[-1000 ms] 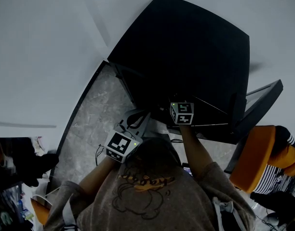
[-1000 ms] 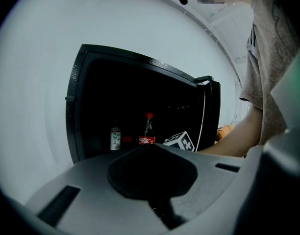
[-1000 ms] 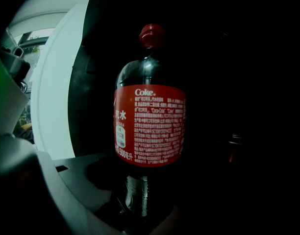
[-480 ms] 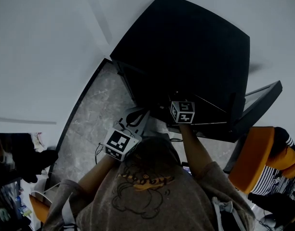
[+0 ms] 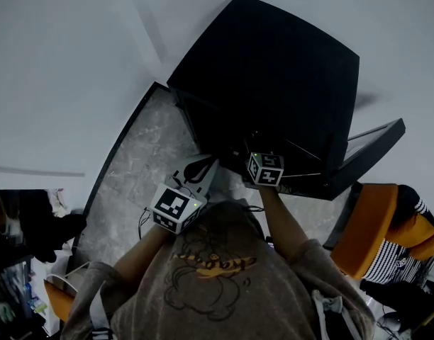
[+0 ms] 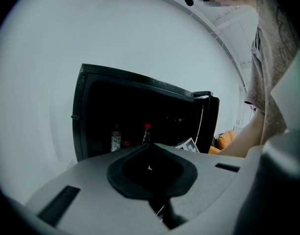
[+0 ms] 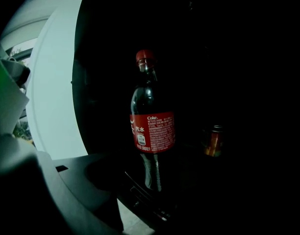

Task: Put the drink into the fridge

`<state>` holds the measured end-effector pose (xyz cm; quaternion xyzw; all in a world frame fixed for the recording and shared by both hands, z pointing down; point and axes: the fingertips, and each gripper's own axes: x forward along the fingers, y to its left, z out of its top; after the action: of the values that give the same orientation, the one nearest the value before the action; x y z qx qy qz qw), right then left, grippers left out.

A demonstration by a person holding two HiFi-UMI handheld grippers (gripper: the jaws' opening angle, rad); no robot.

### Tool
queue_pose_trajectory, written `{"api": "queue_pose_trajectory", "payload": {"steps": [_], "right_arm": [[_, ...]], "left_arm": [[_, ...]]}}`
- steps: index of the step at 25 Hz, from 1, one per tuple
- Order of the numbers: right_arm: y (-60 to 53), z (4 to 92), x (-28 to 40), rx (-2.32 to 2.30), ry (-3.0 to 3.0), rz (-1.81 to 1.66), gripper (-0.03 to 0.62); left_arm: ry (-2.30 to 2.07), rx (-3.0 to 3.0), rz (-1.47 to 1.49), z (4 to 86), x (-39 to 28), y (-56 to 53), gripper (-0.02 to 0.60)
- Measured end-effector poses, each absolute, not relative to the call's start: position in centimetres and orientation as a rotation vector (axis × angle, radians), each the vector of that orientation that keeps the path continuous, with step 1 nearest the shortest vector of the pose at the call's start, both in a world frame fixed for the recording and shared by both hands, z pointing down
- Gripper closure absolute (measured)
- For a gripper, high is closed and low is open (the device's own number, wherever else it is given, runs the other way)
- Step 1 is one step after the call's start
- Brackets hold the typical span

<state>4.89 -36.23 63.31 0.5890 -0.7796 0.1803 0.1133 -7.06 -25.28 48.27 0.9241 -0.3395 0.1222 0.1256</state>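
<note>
The black fridge (image 5: 274, 69) fills the upper middle of the head view against a pale wall, and its door (image 5: 369, 147) is swung open to the right. Below and to its left runs a grey marbled floor (image 5: 135, 172). The person (image 5: 217, 282), in a grey printed shirt, faces the open fridge with both arms forward, and an orange chair (image 5: 366, 232) stands at the person's right. The left gripper (image 5: 197, 170) hangs outside the fridge, just in front of its lower left corner. Its jaws are clenched with the dark pads pressed together, and nothing is between them. The right gripper (image 5: 262, 163) reaches into the dark opening. Its own view shows the jaws released: the near jaw sits far to the left, while the other is lost in the dark. The cola bottle (image 7: 152, 131) stands upright inside the fridge on a wire shelf (image 7: 140, 192), straight ahead of that gripper, and no pad can be seen touching it. It has dark contents, a red label and a red cap (image 7: 145, 56). To its right, further back on the same level, sits a small amber can (image 7: 214, 141). Through the left gripper view, a small bottle with a pale label (image 6: 115, 140) stands at the left of the fridge interior.
</note>
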Motion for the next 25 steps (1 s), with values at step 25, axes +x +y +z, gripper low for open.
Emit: {"api": "queue_pose_trajectory", "payload": {"steps": [25], "right_arm": [[-21.9,46.1,-3.1,1.146,-2.706,0.508,0.346]], "left_arm": [[-0.958,2.680,0.381,41.3,-6.7,-22.2,0.577]]}}
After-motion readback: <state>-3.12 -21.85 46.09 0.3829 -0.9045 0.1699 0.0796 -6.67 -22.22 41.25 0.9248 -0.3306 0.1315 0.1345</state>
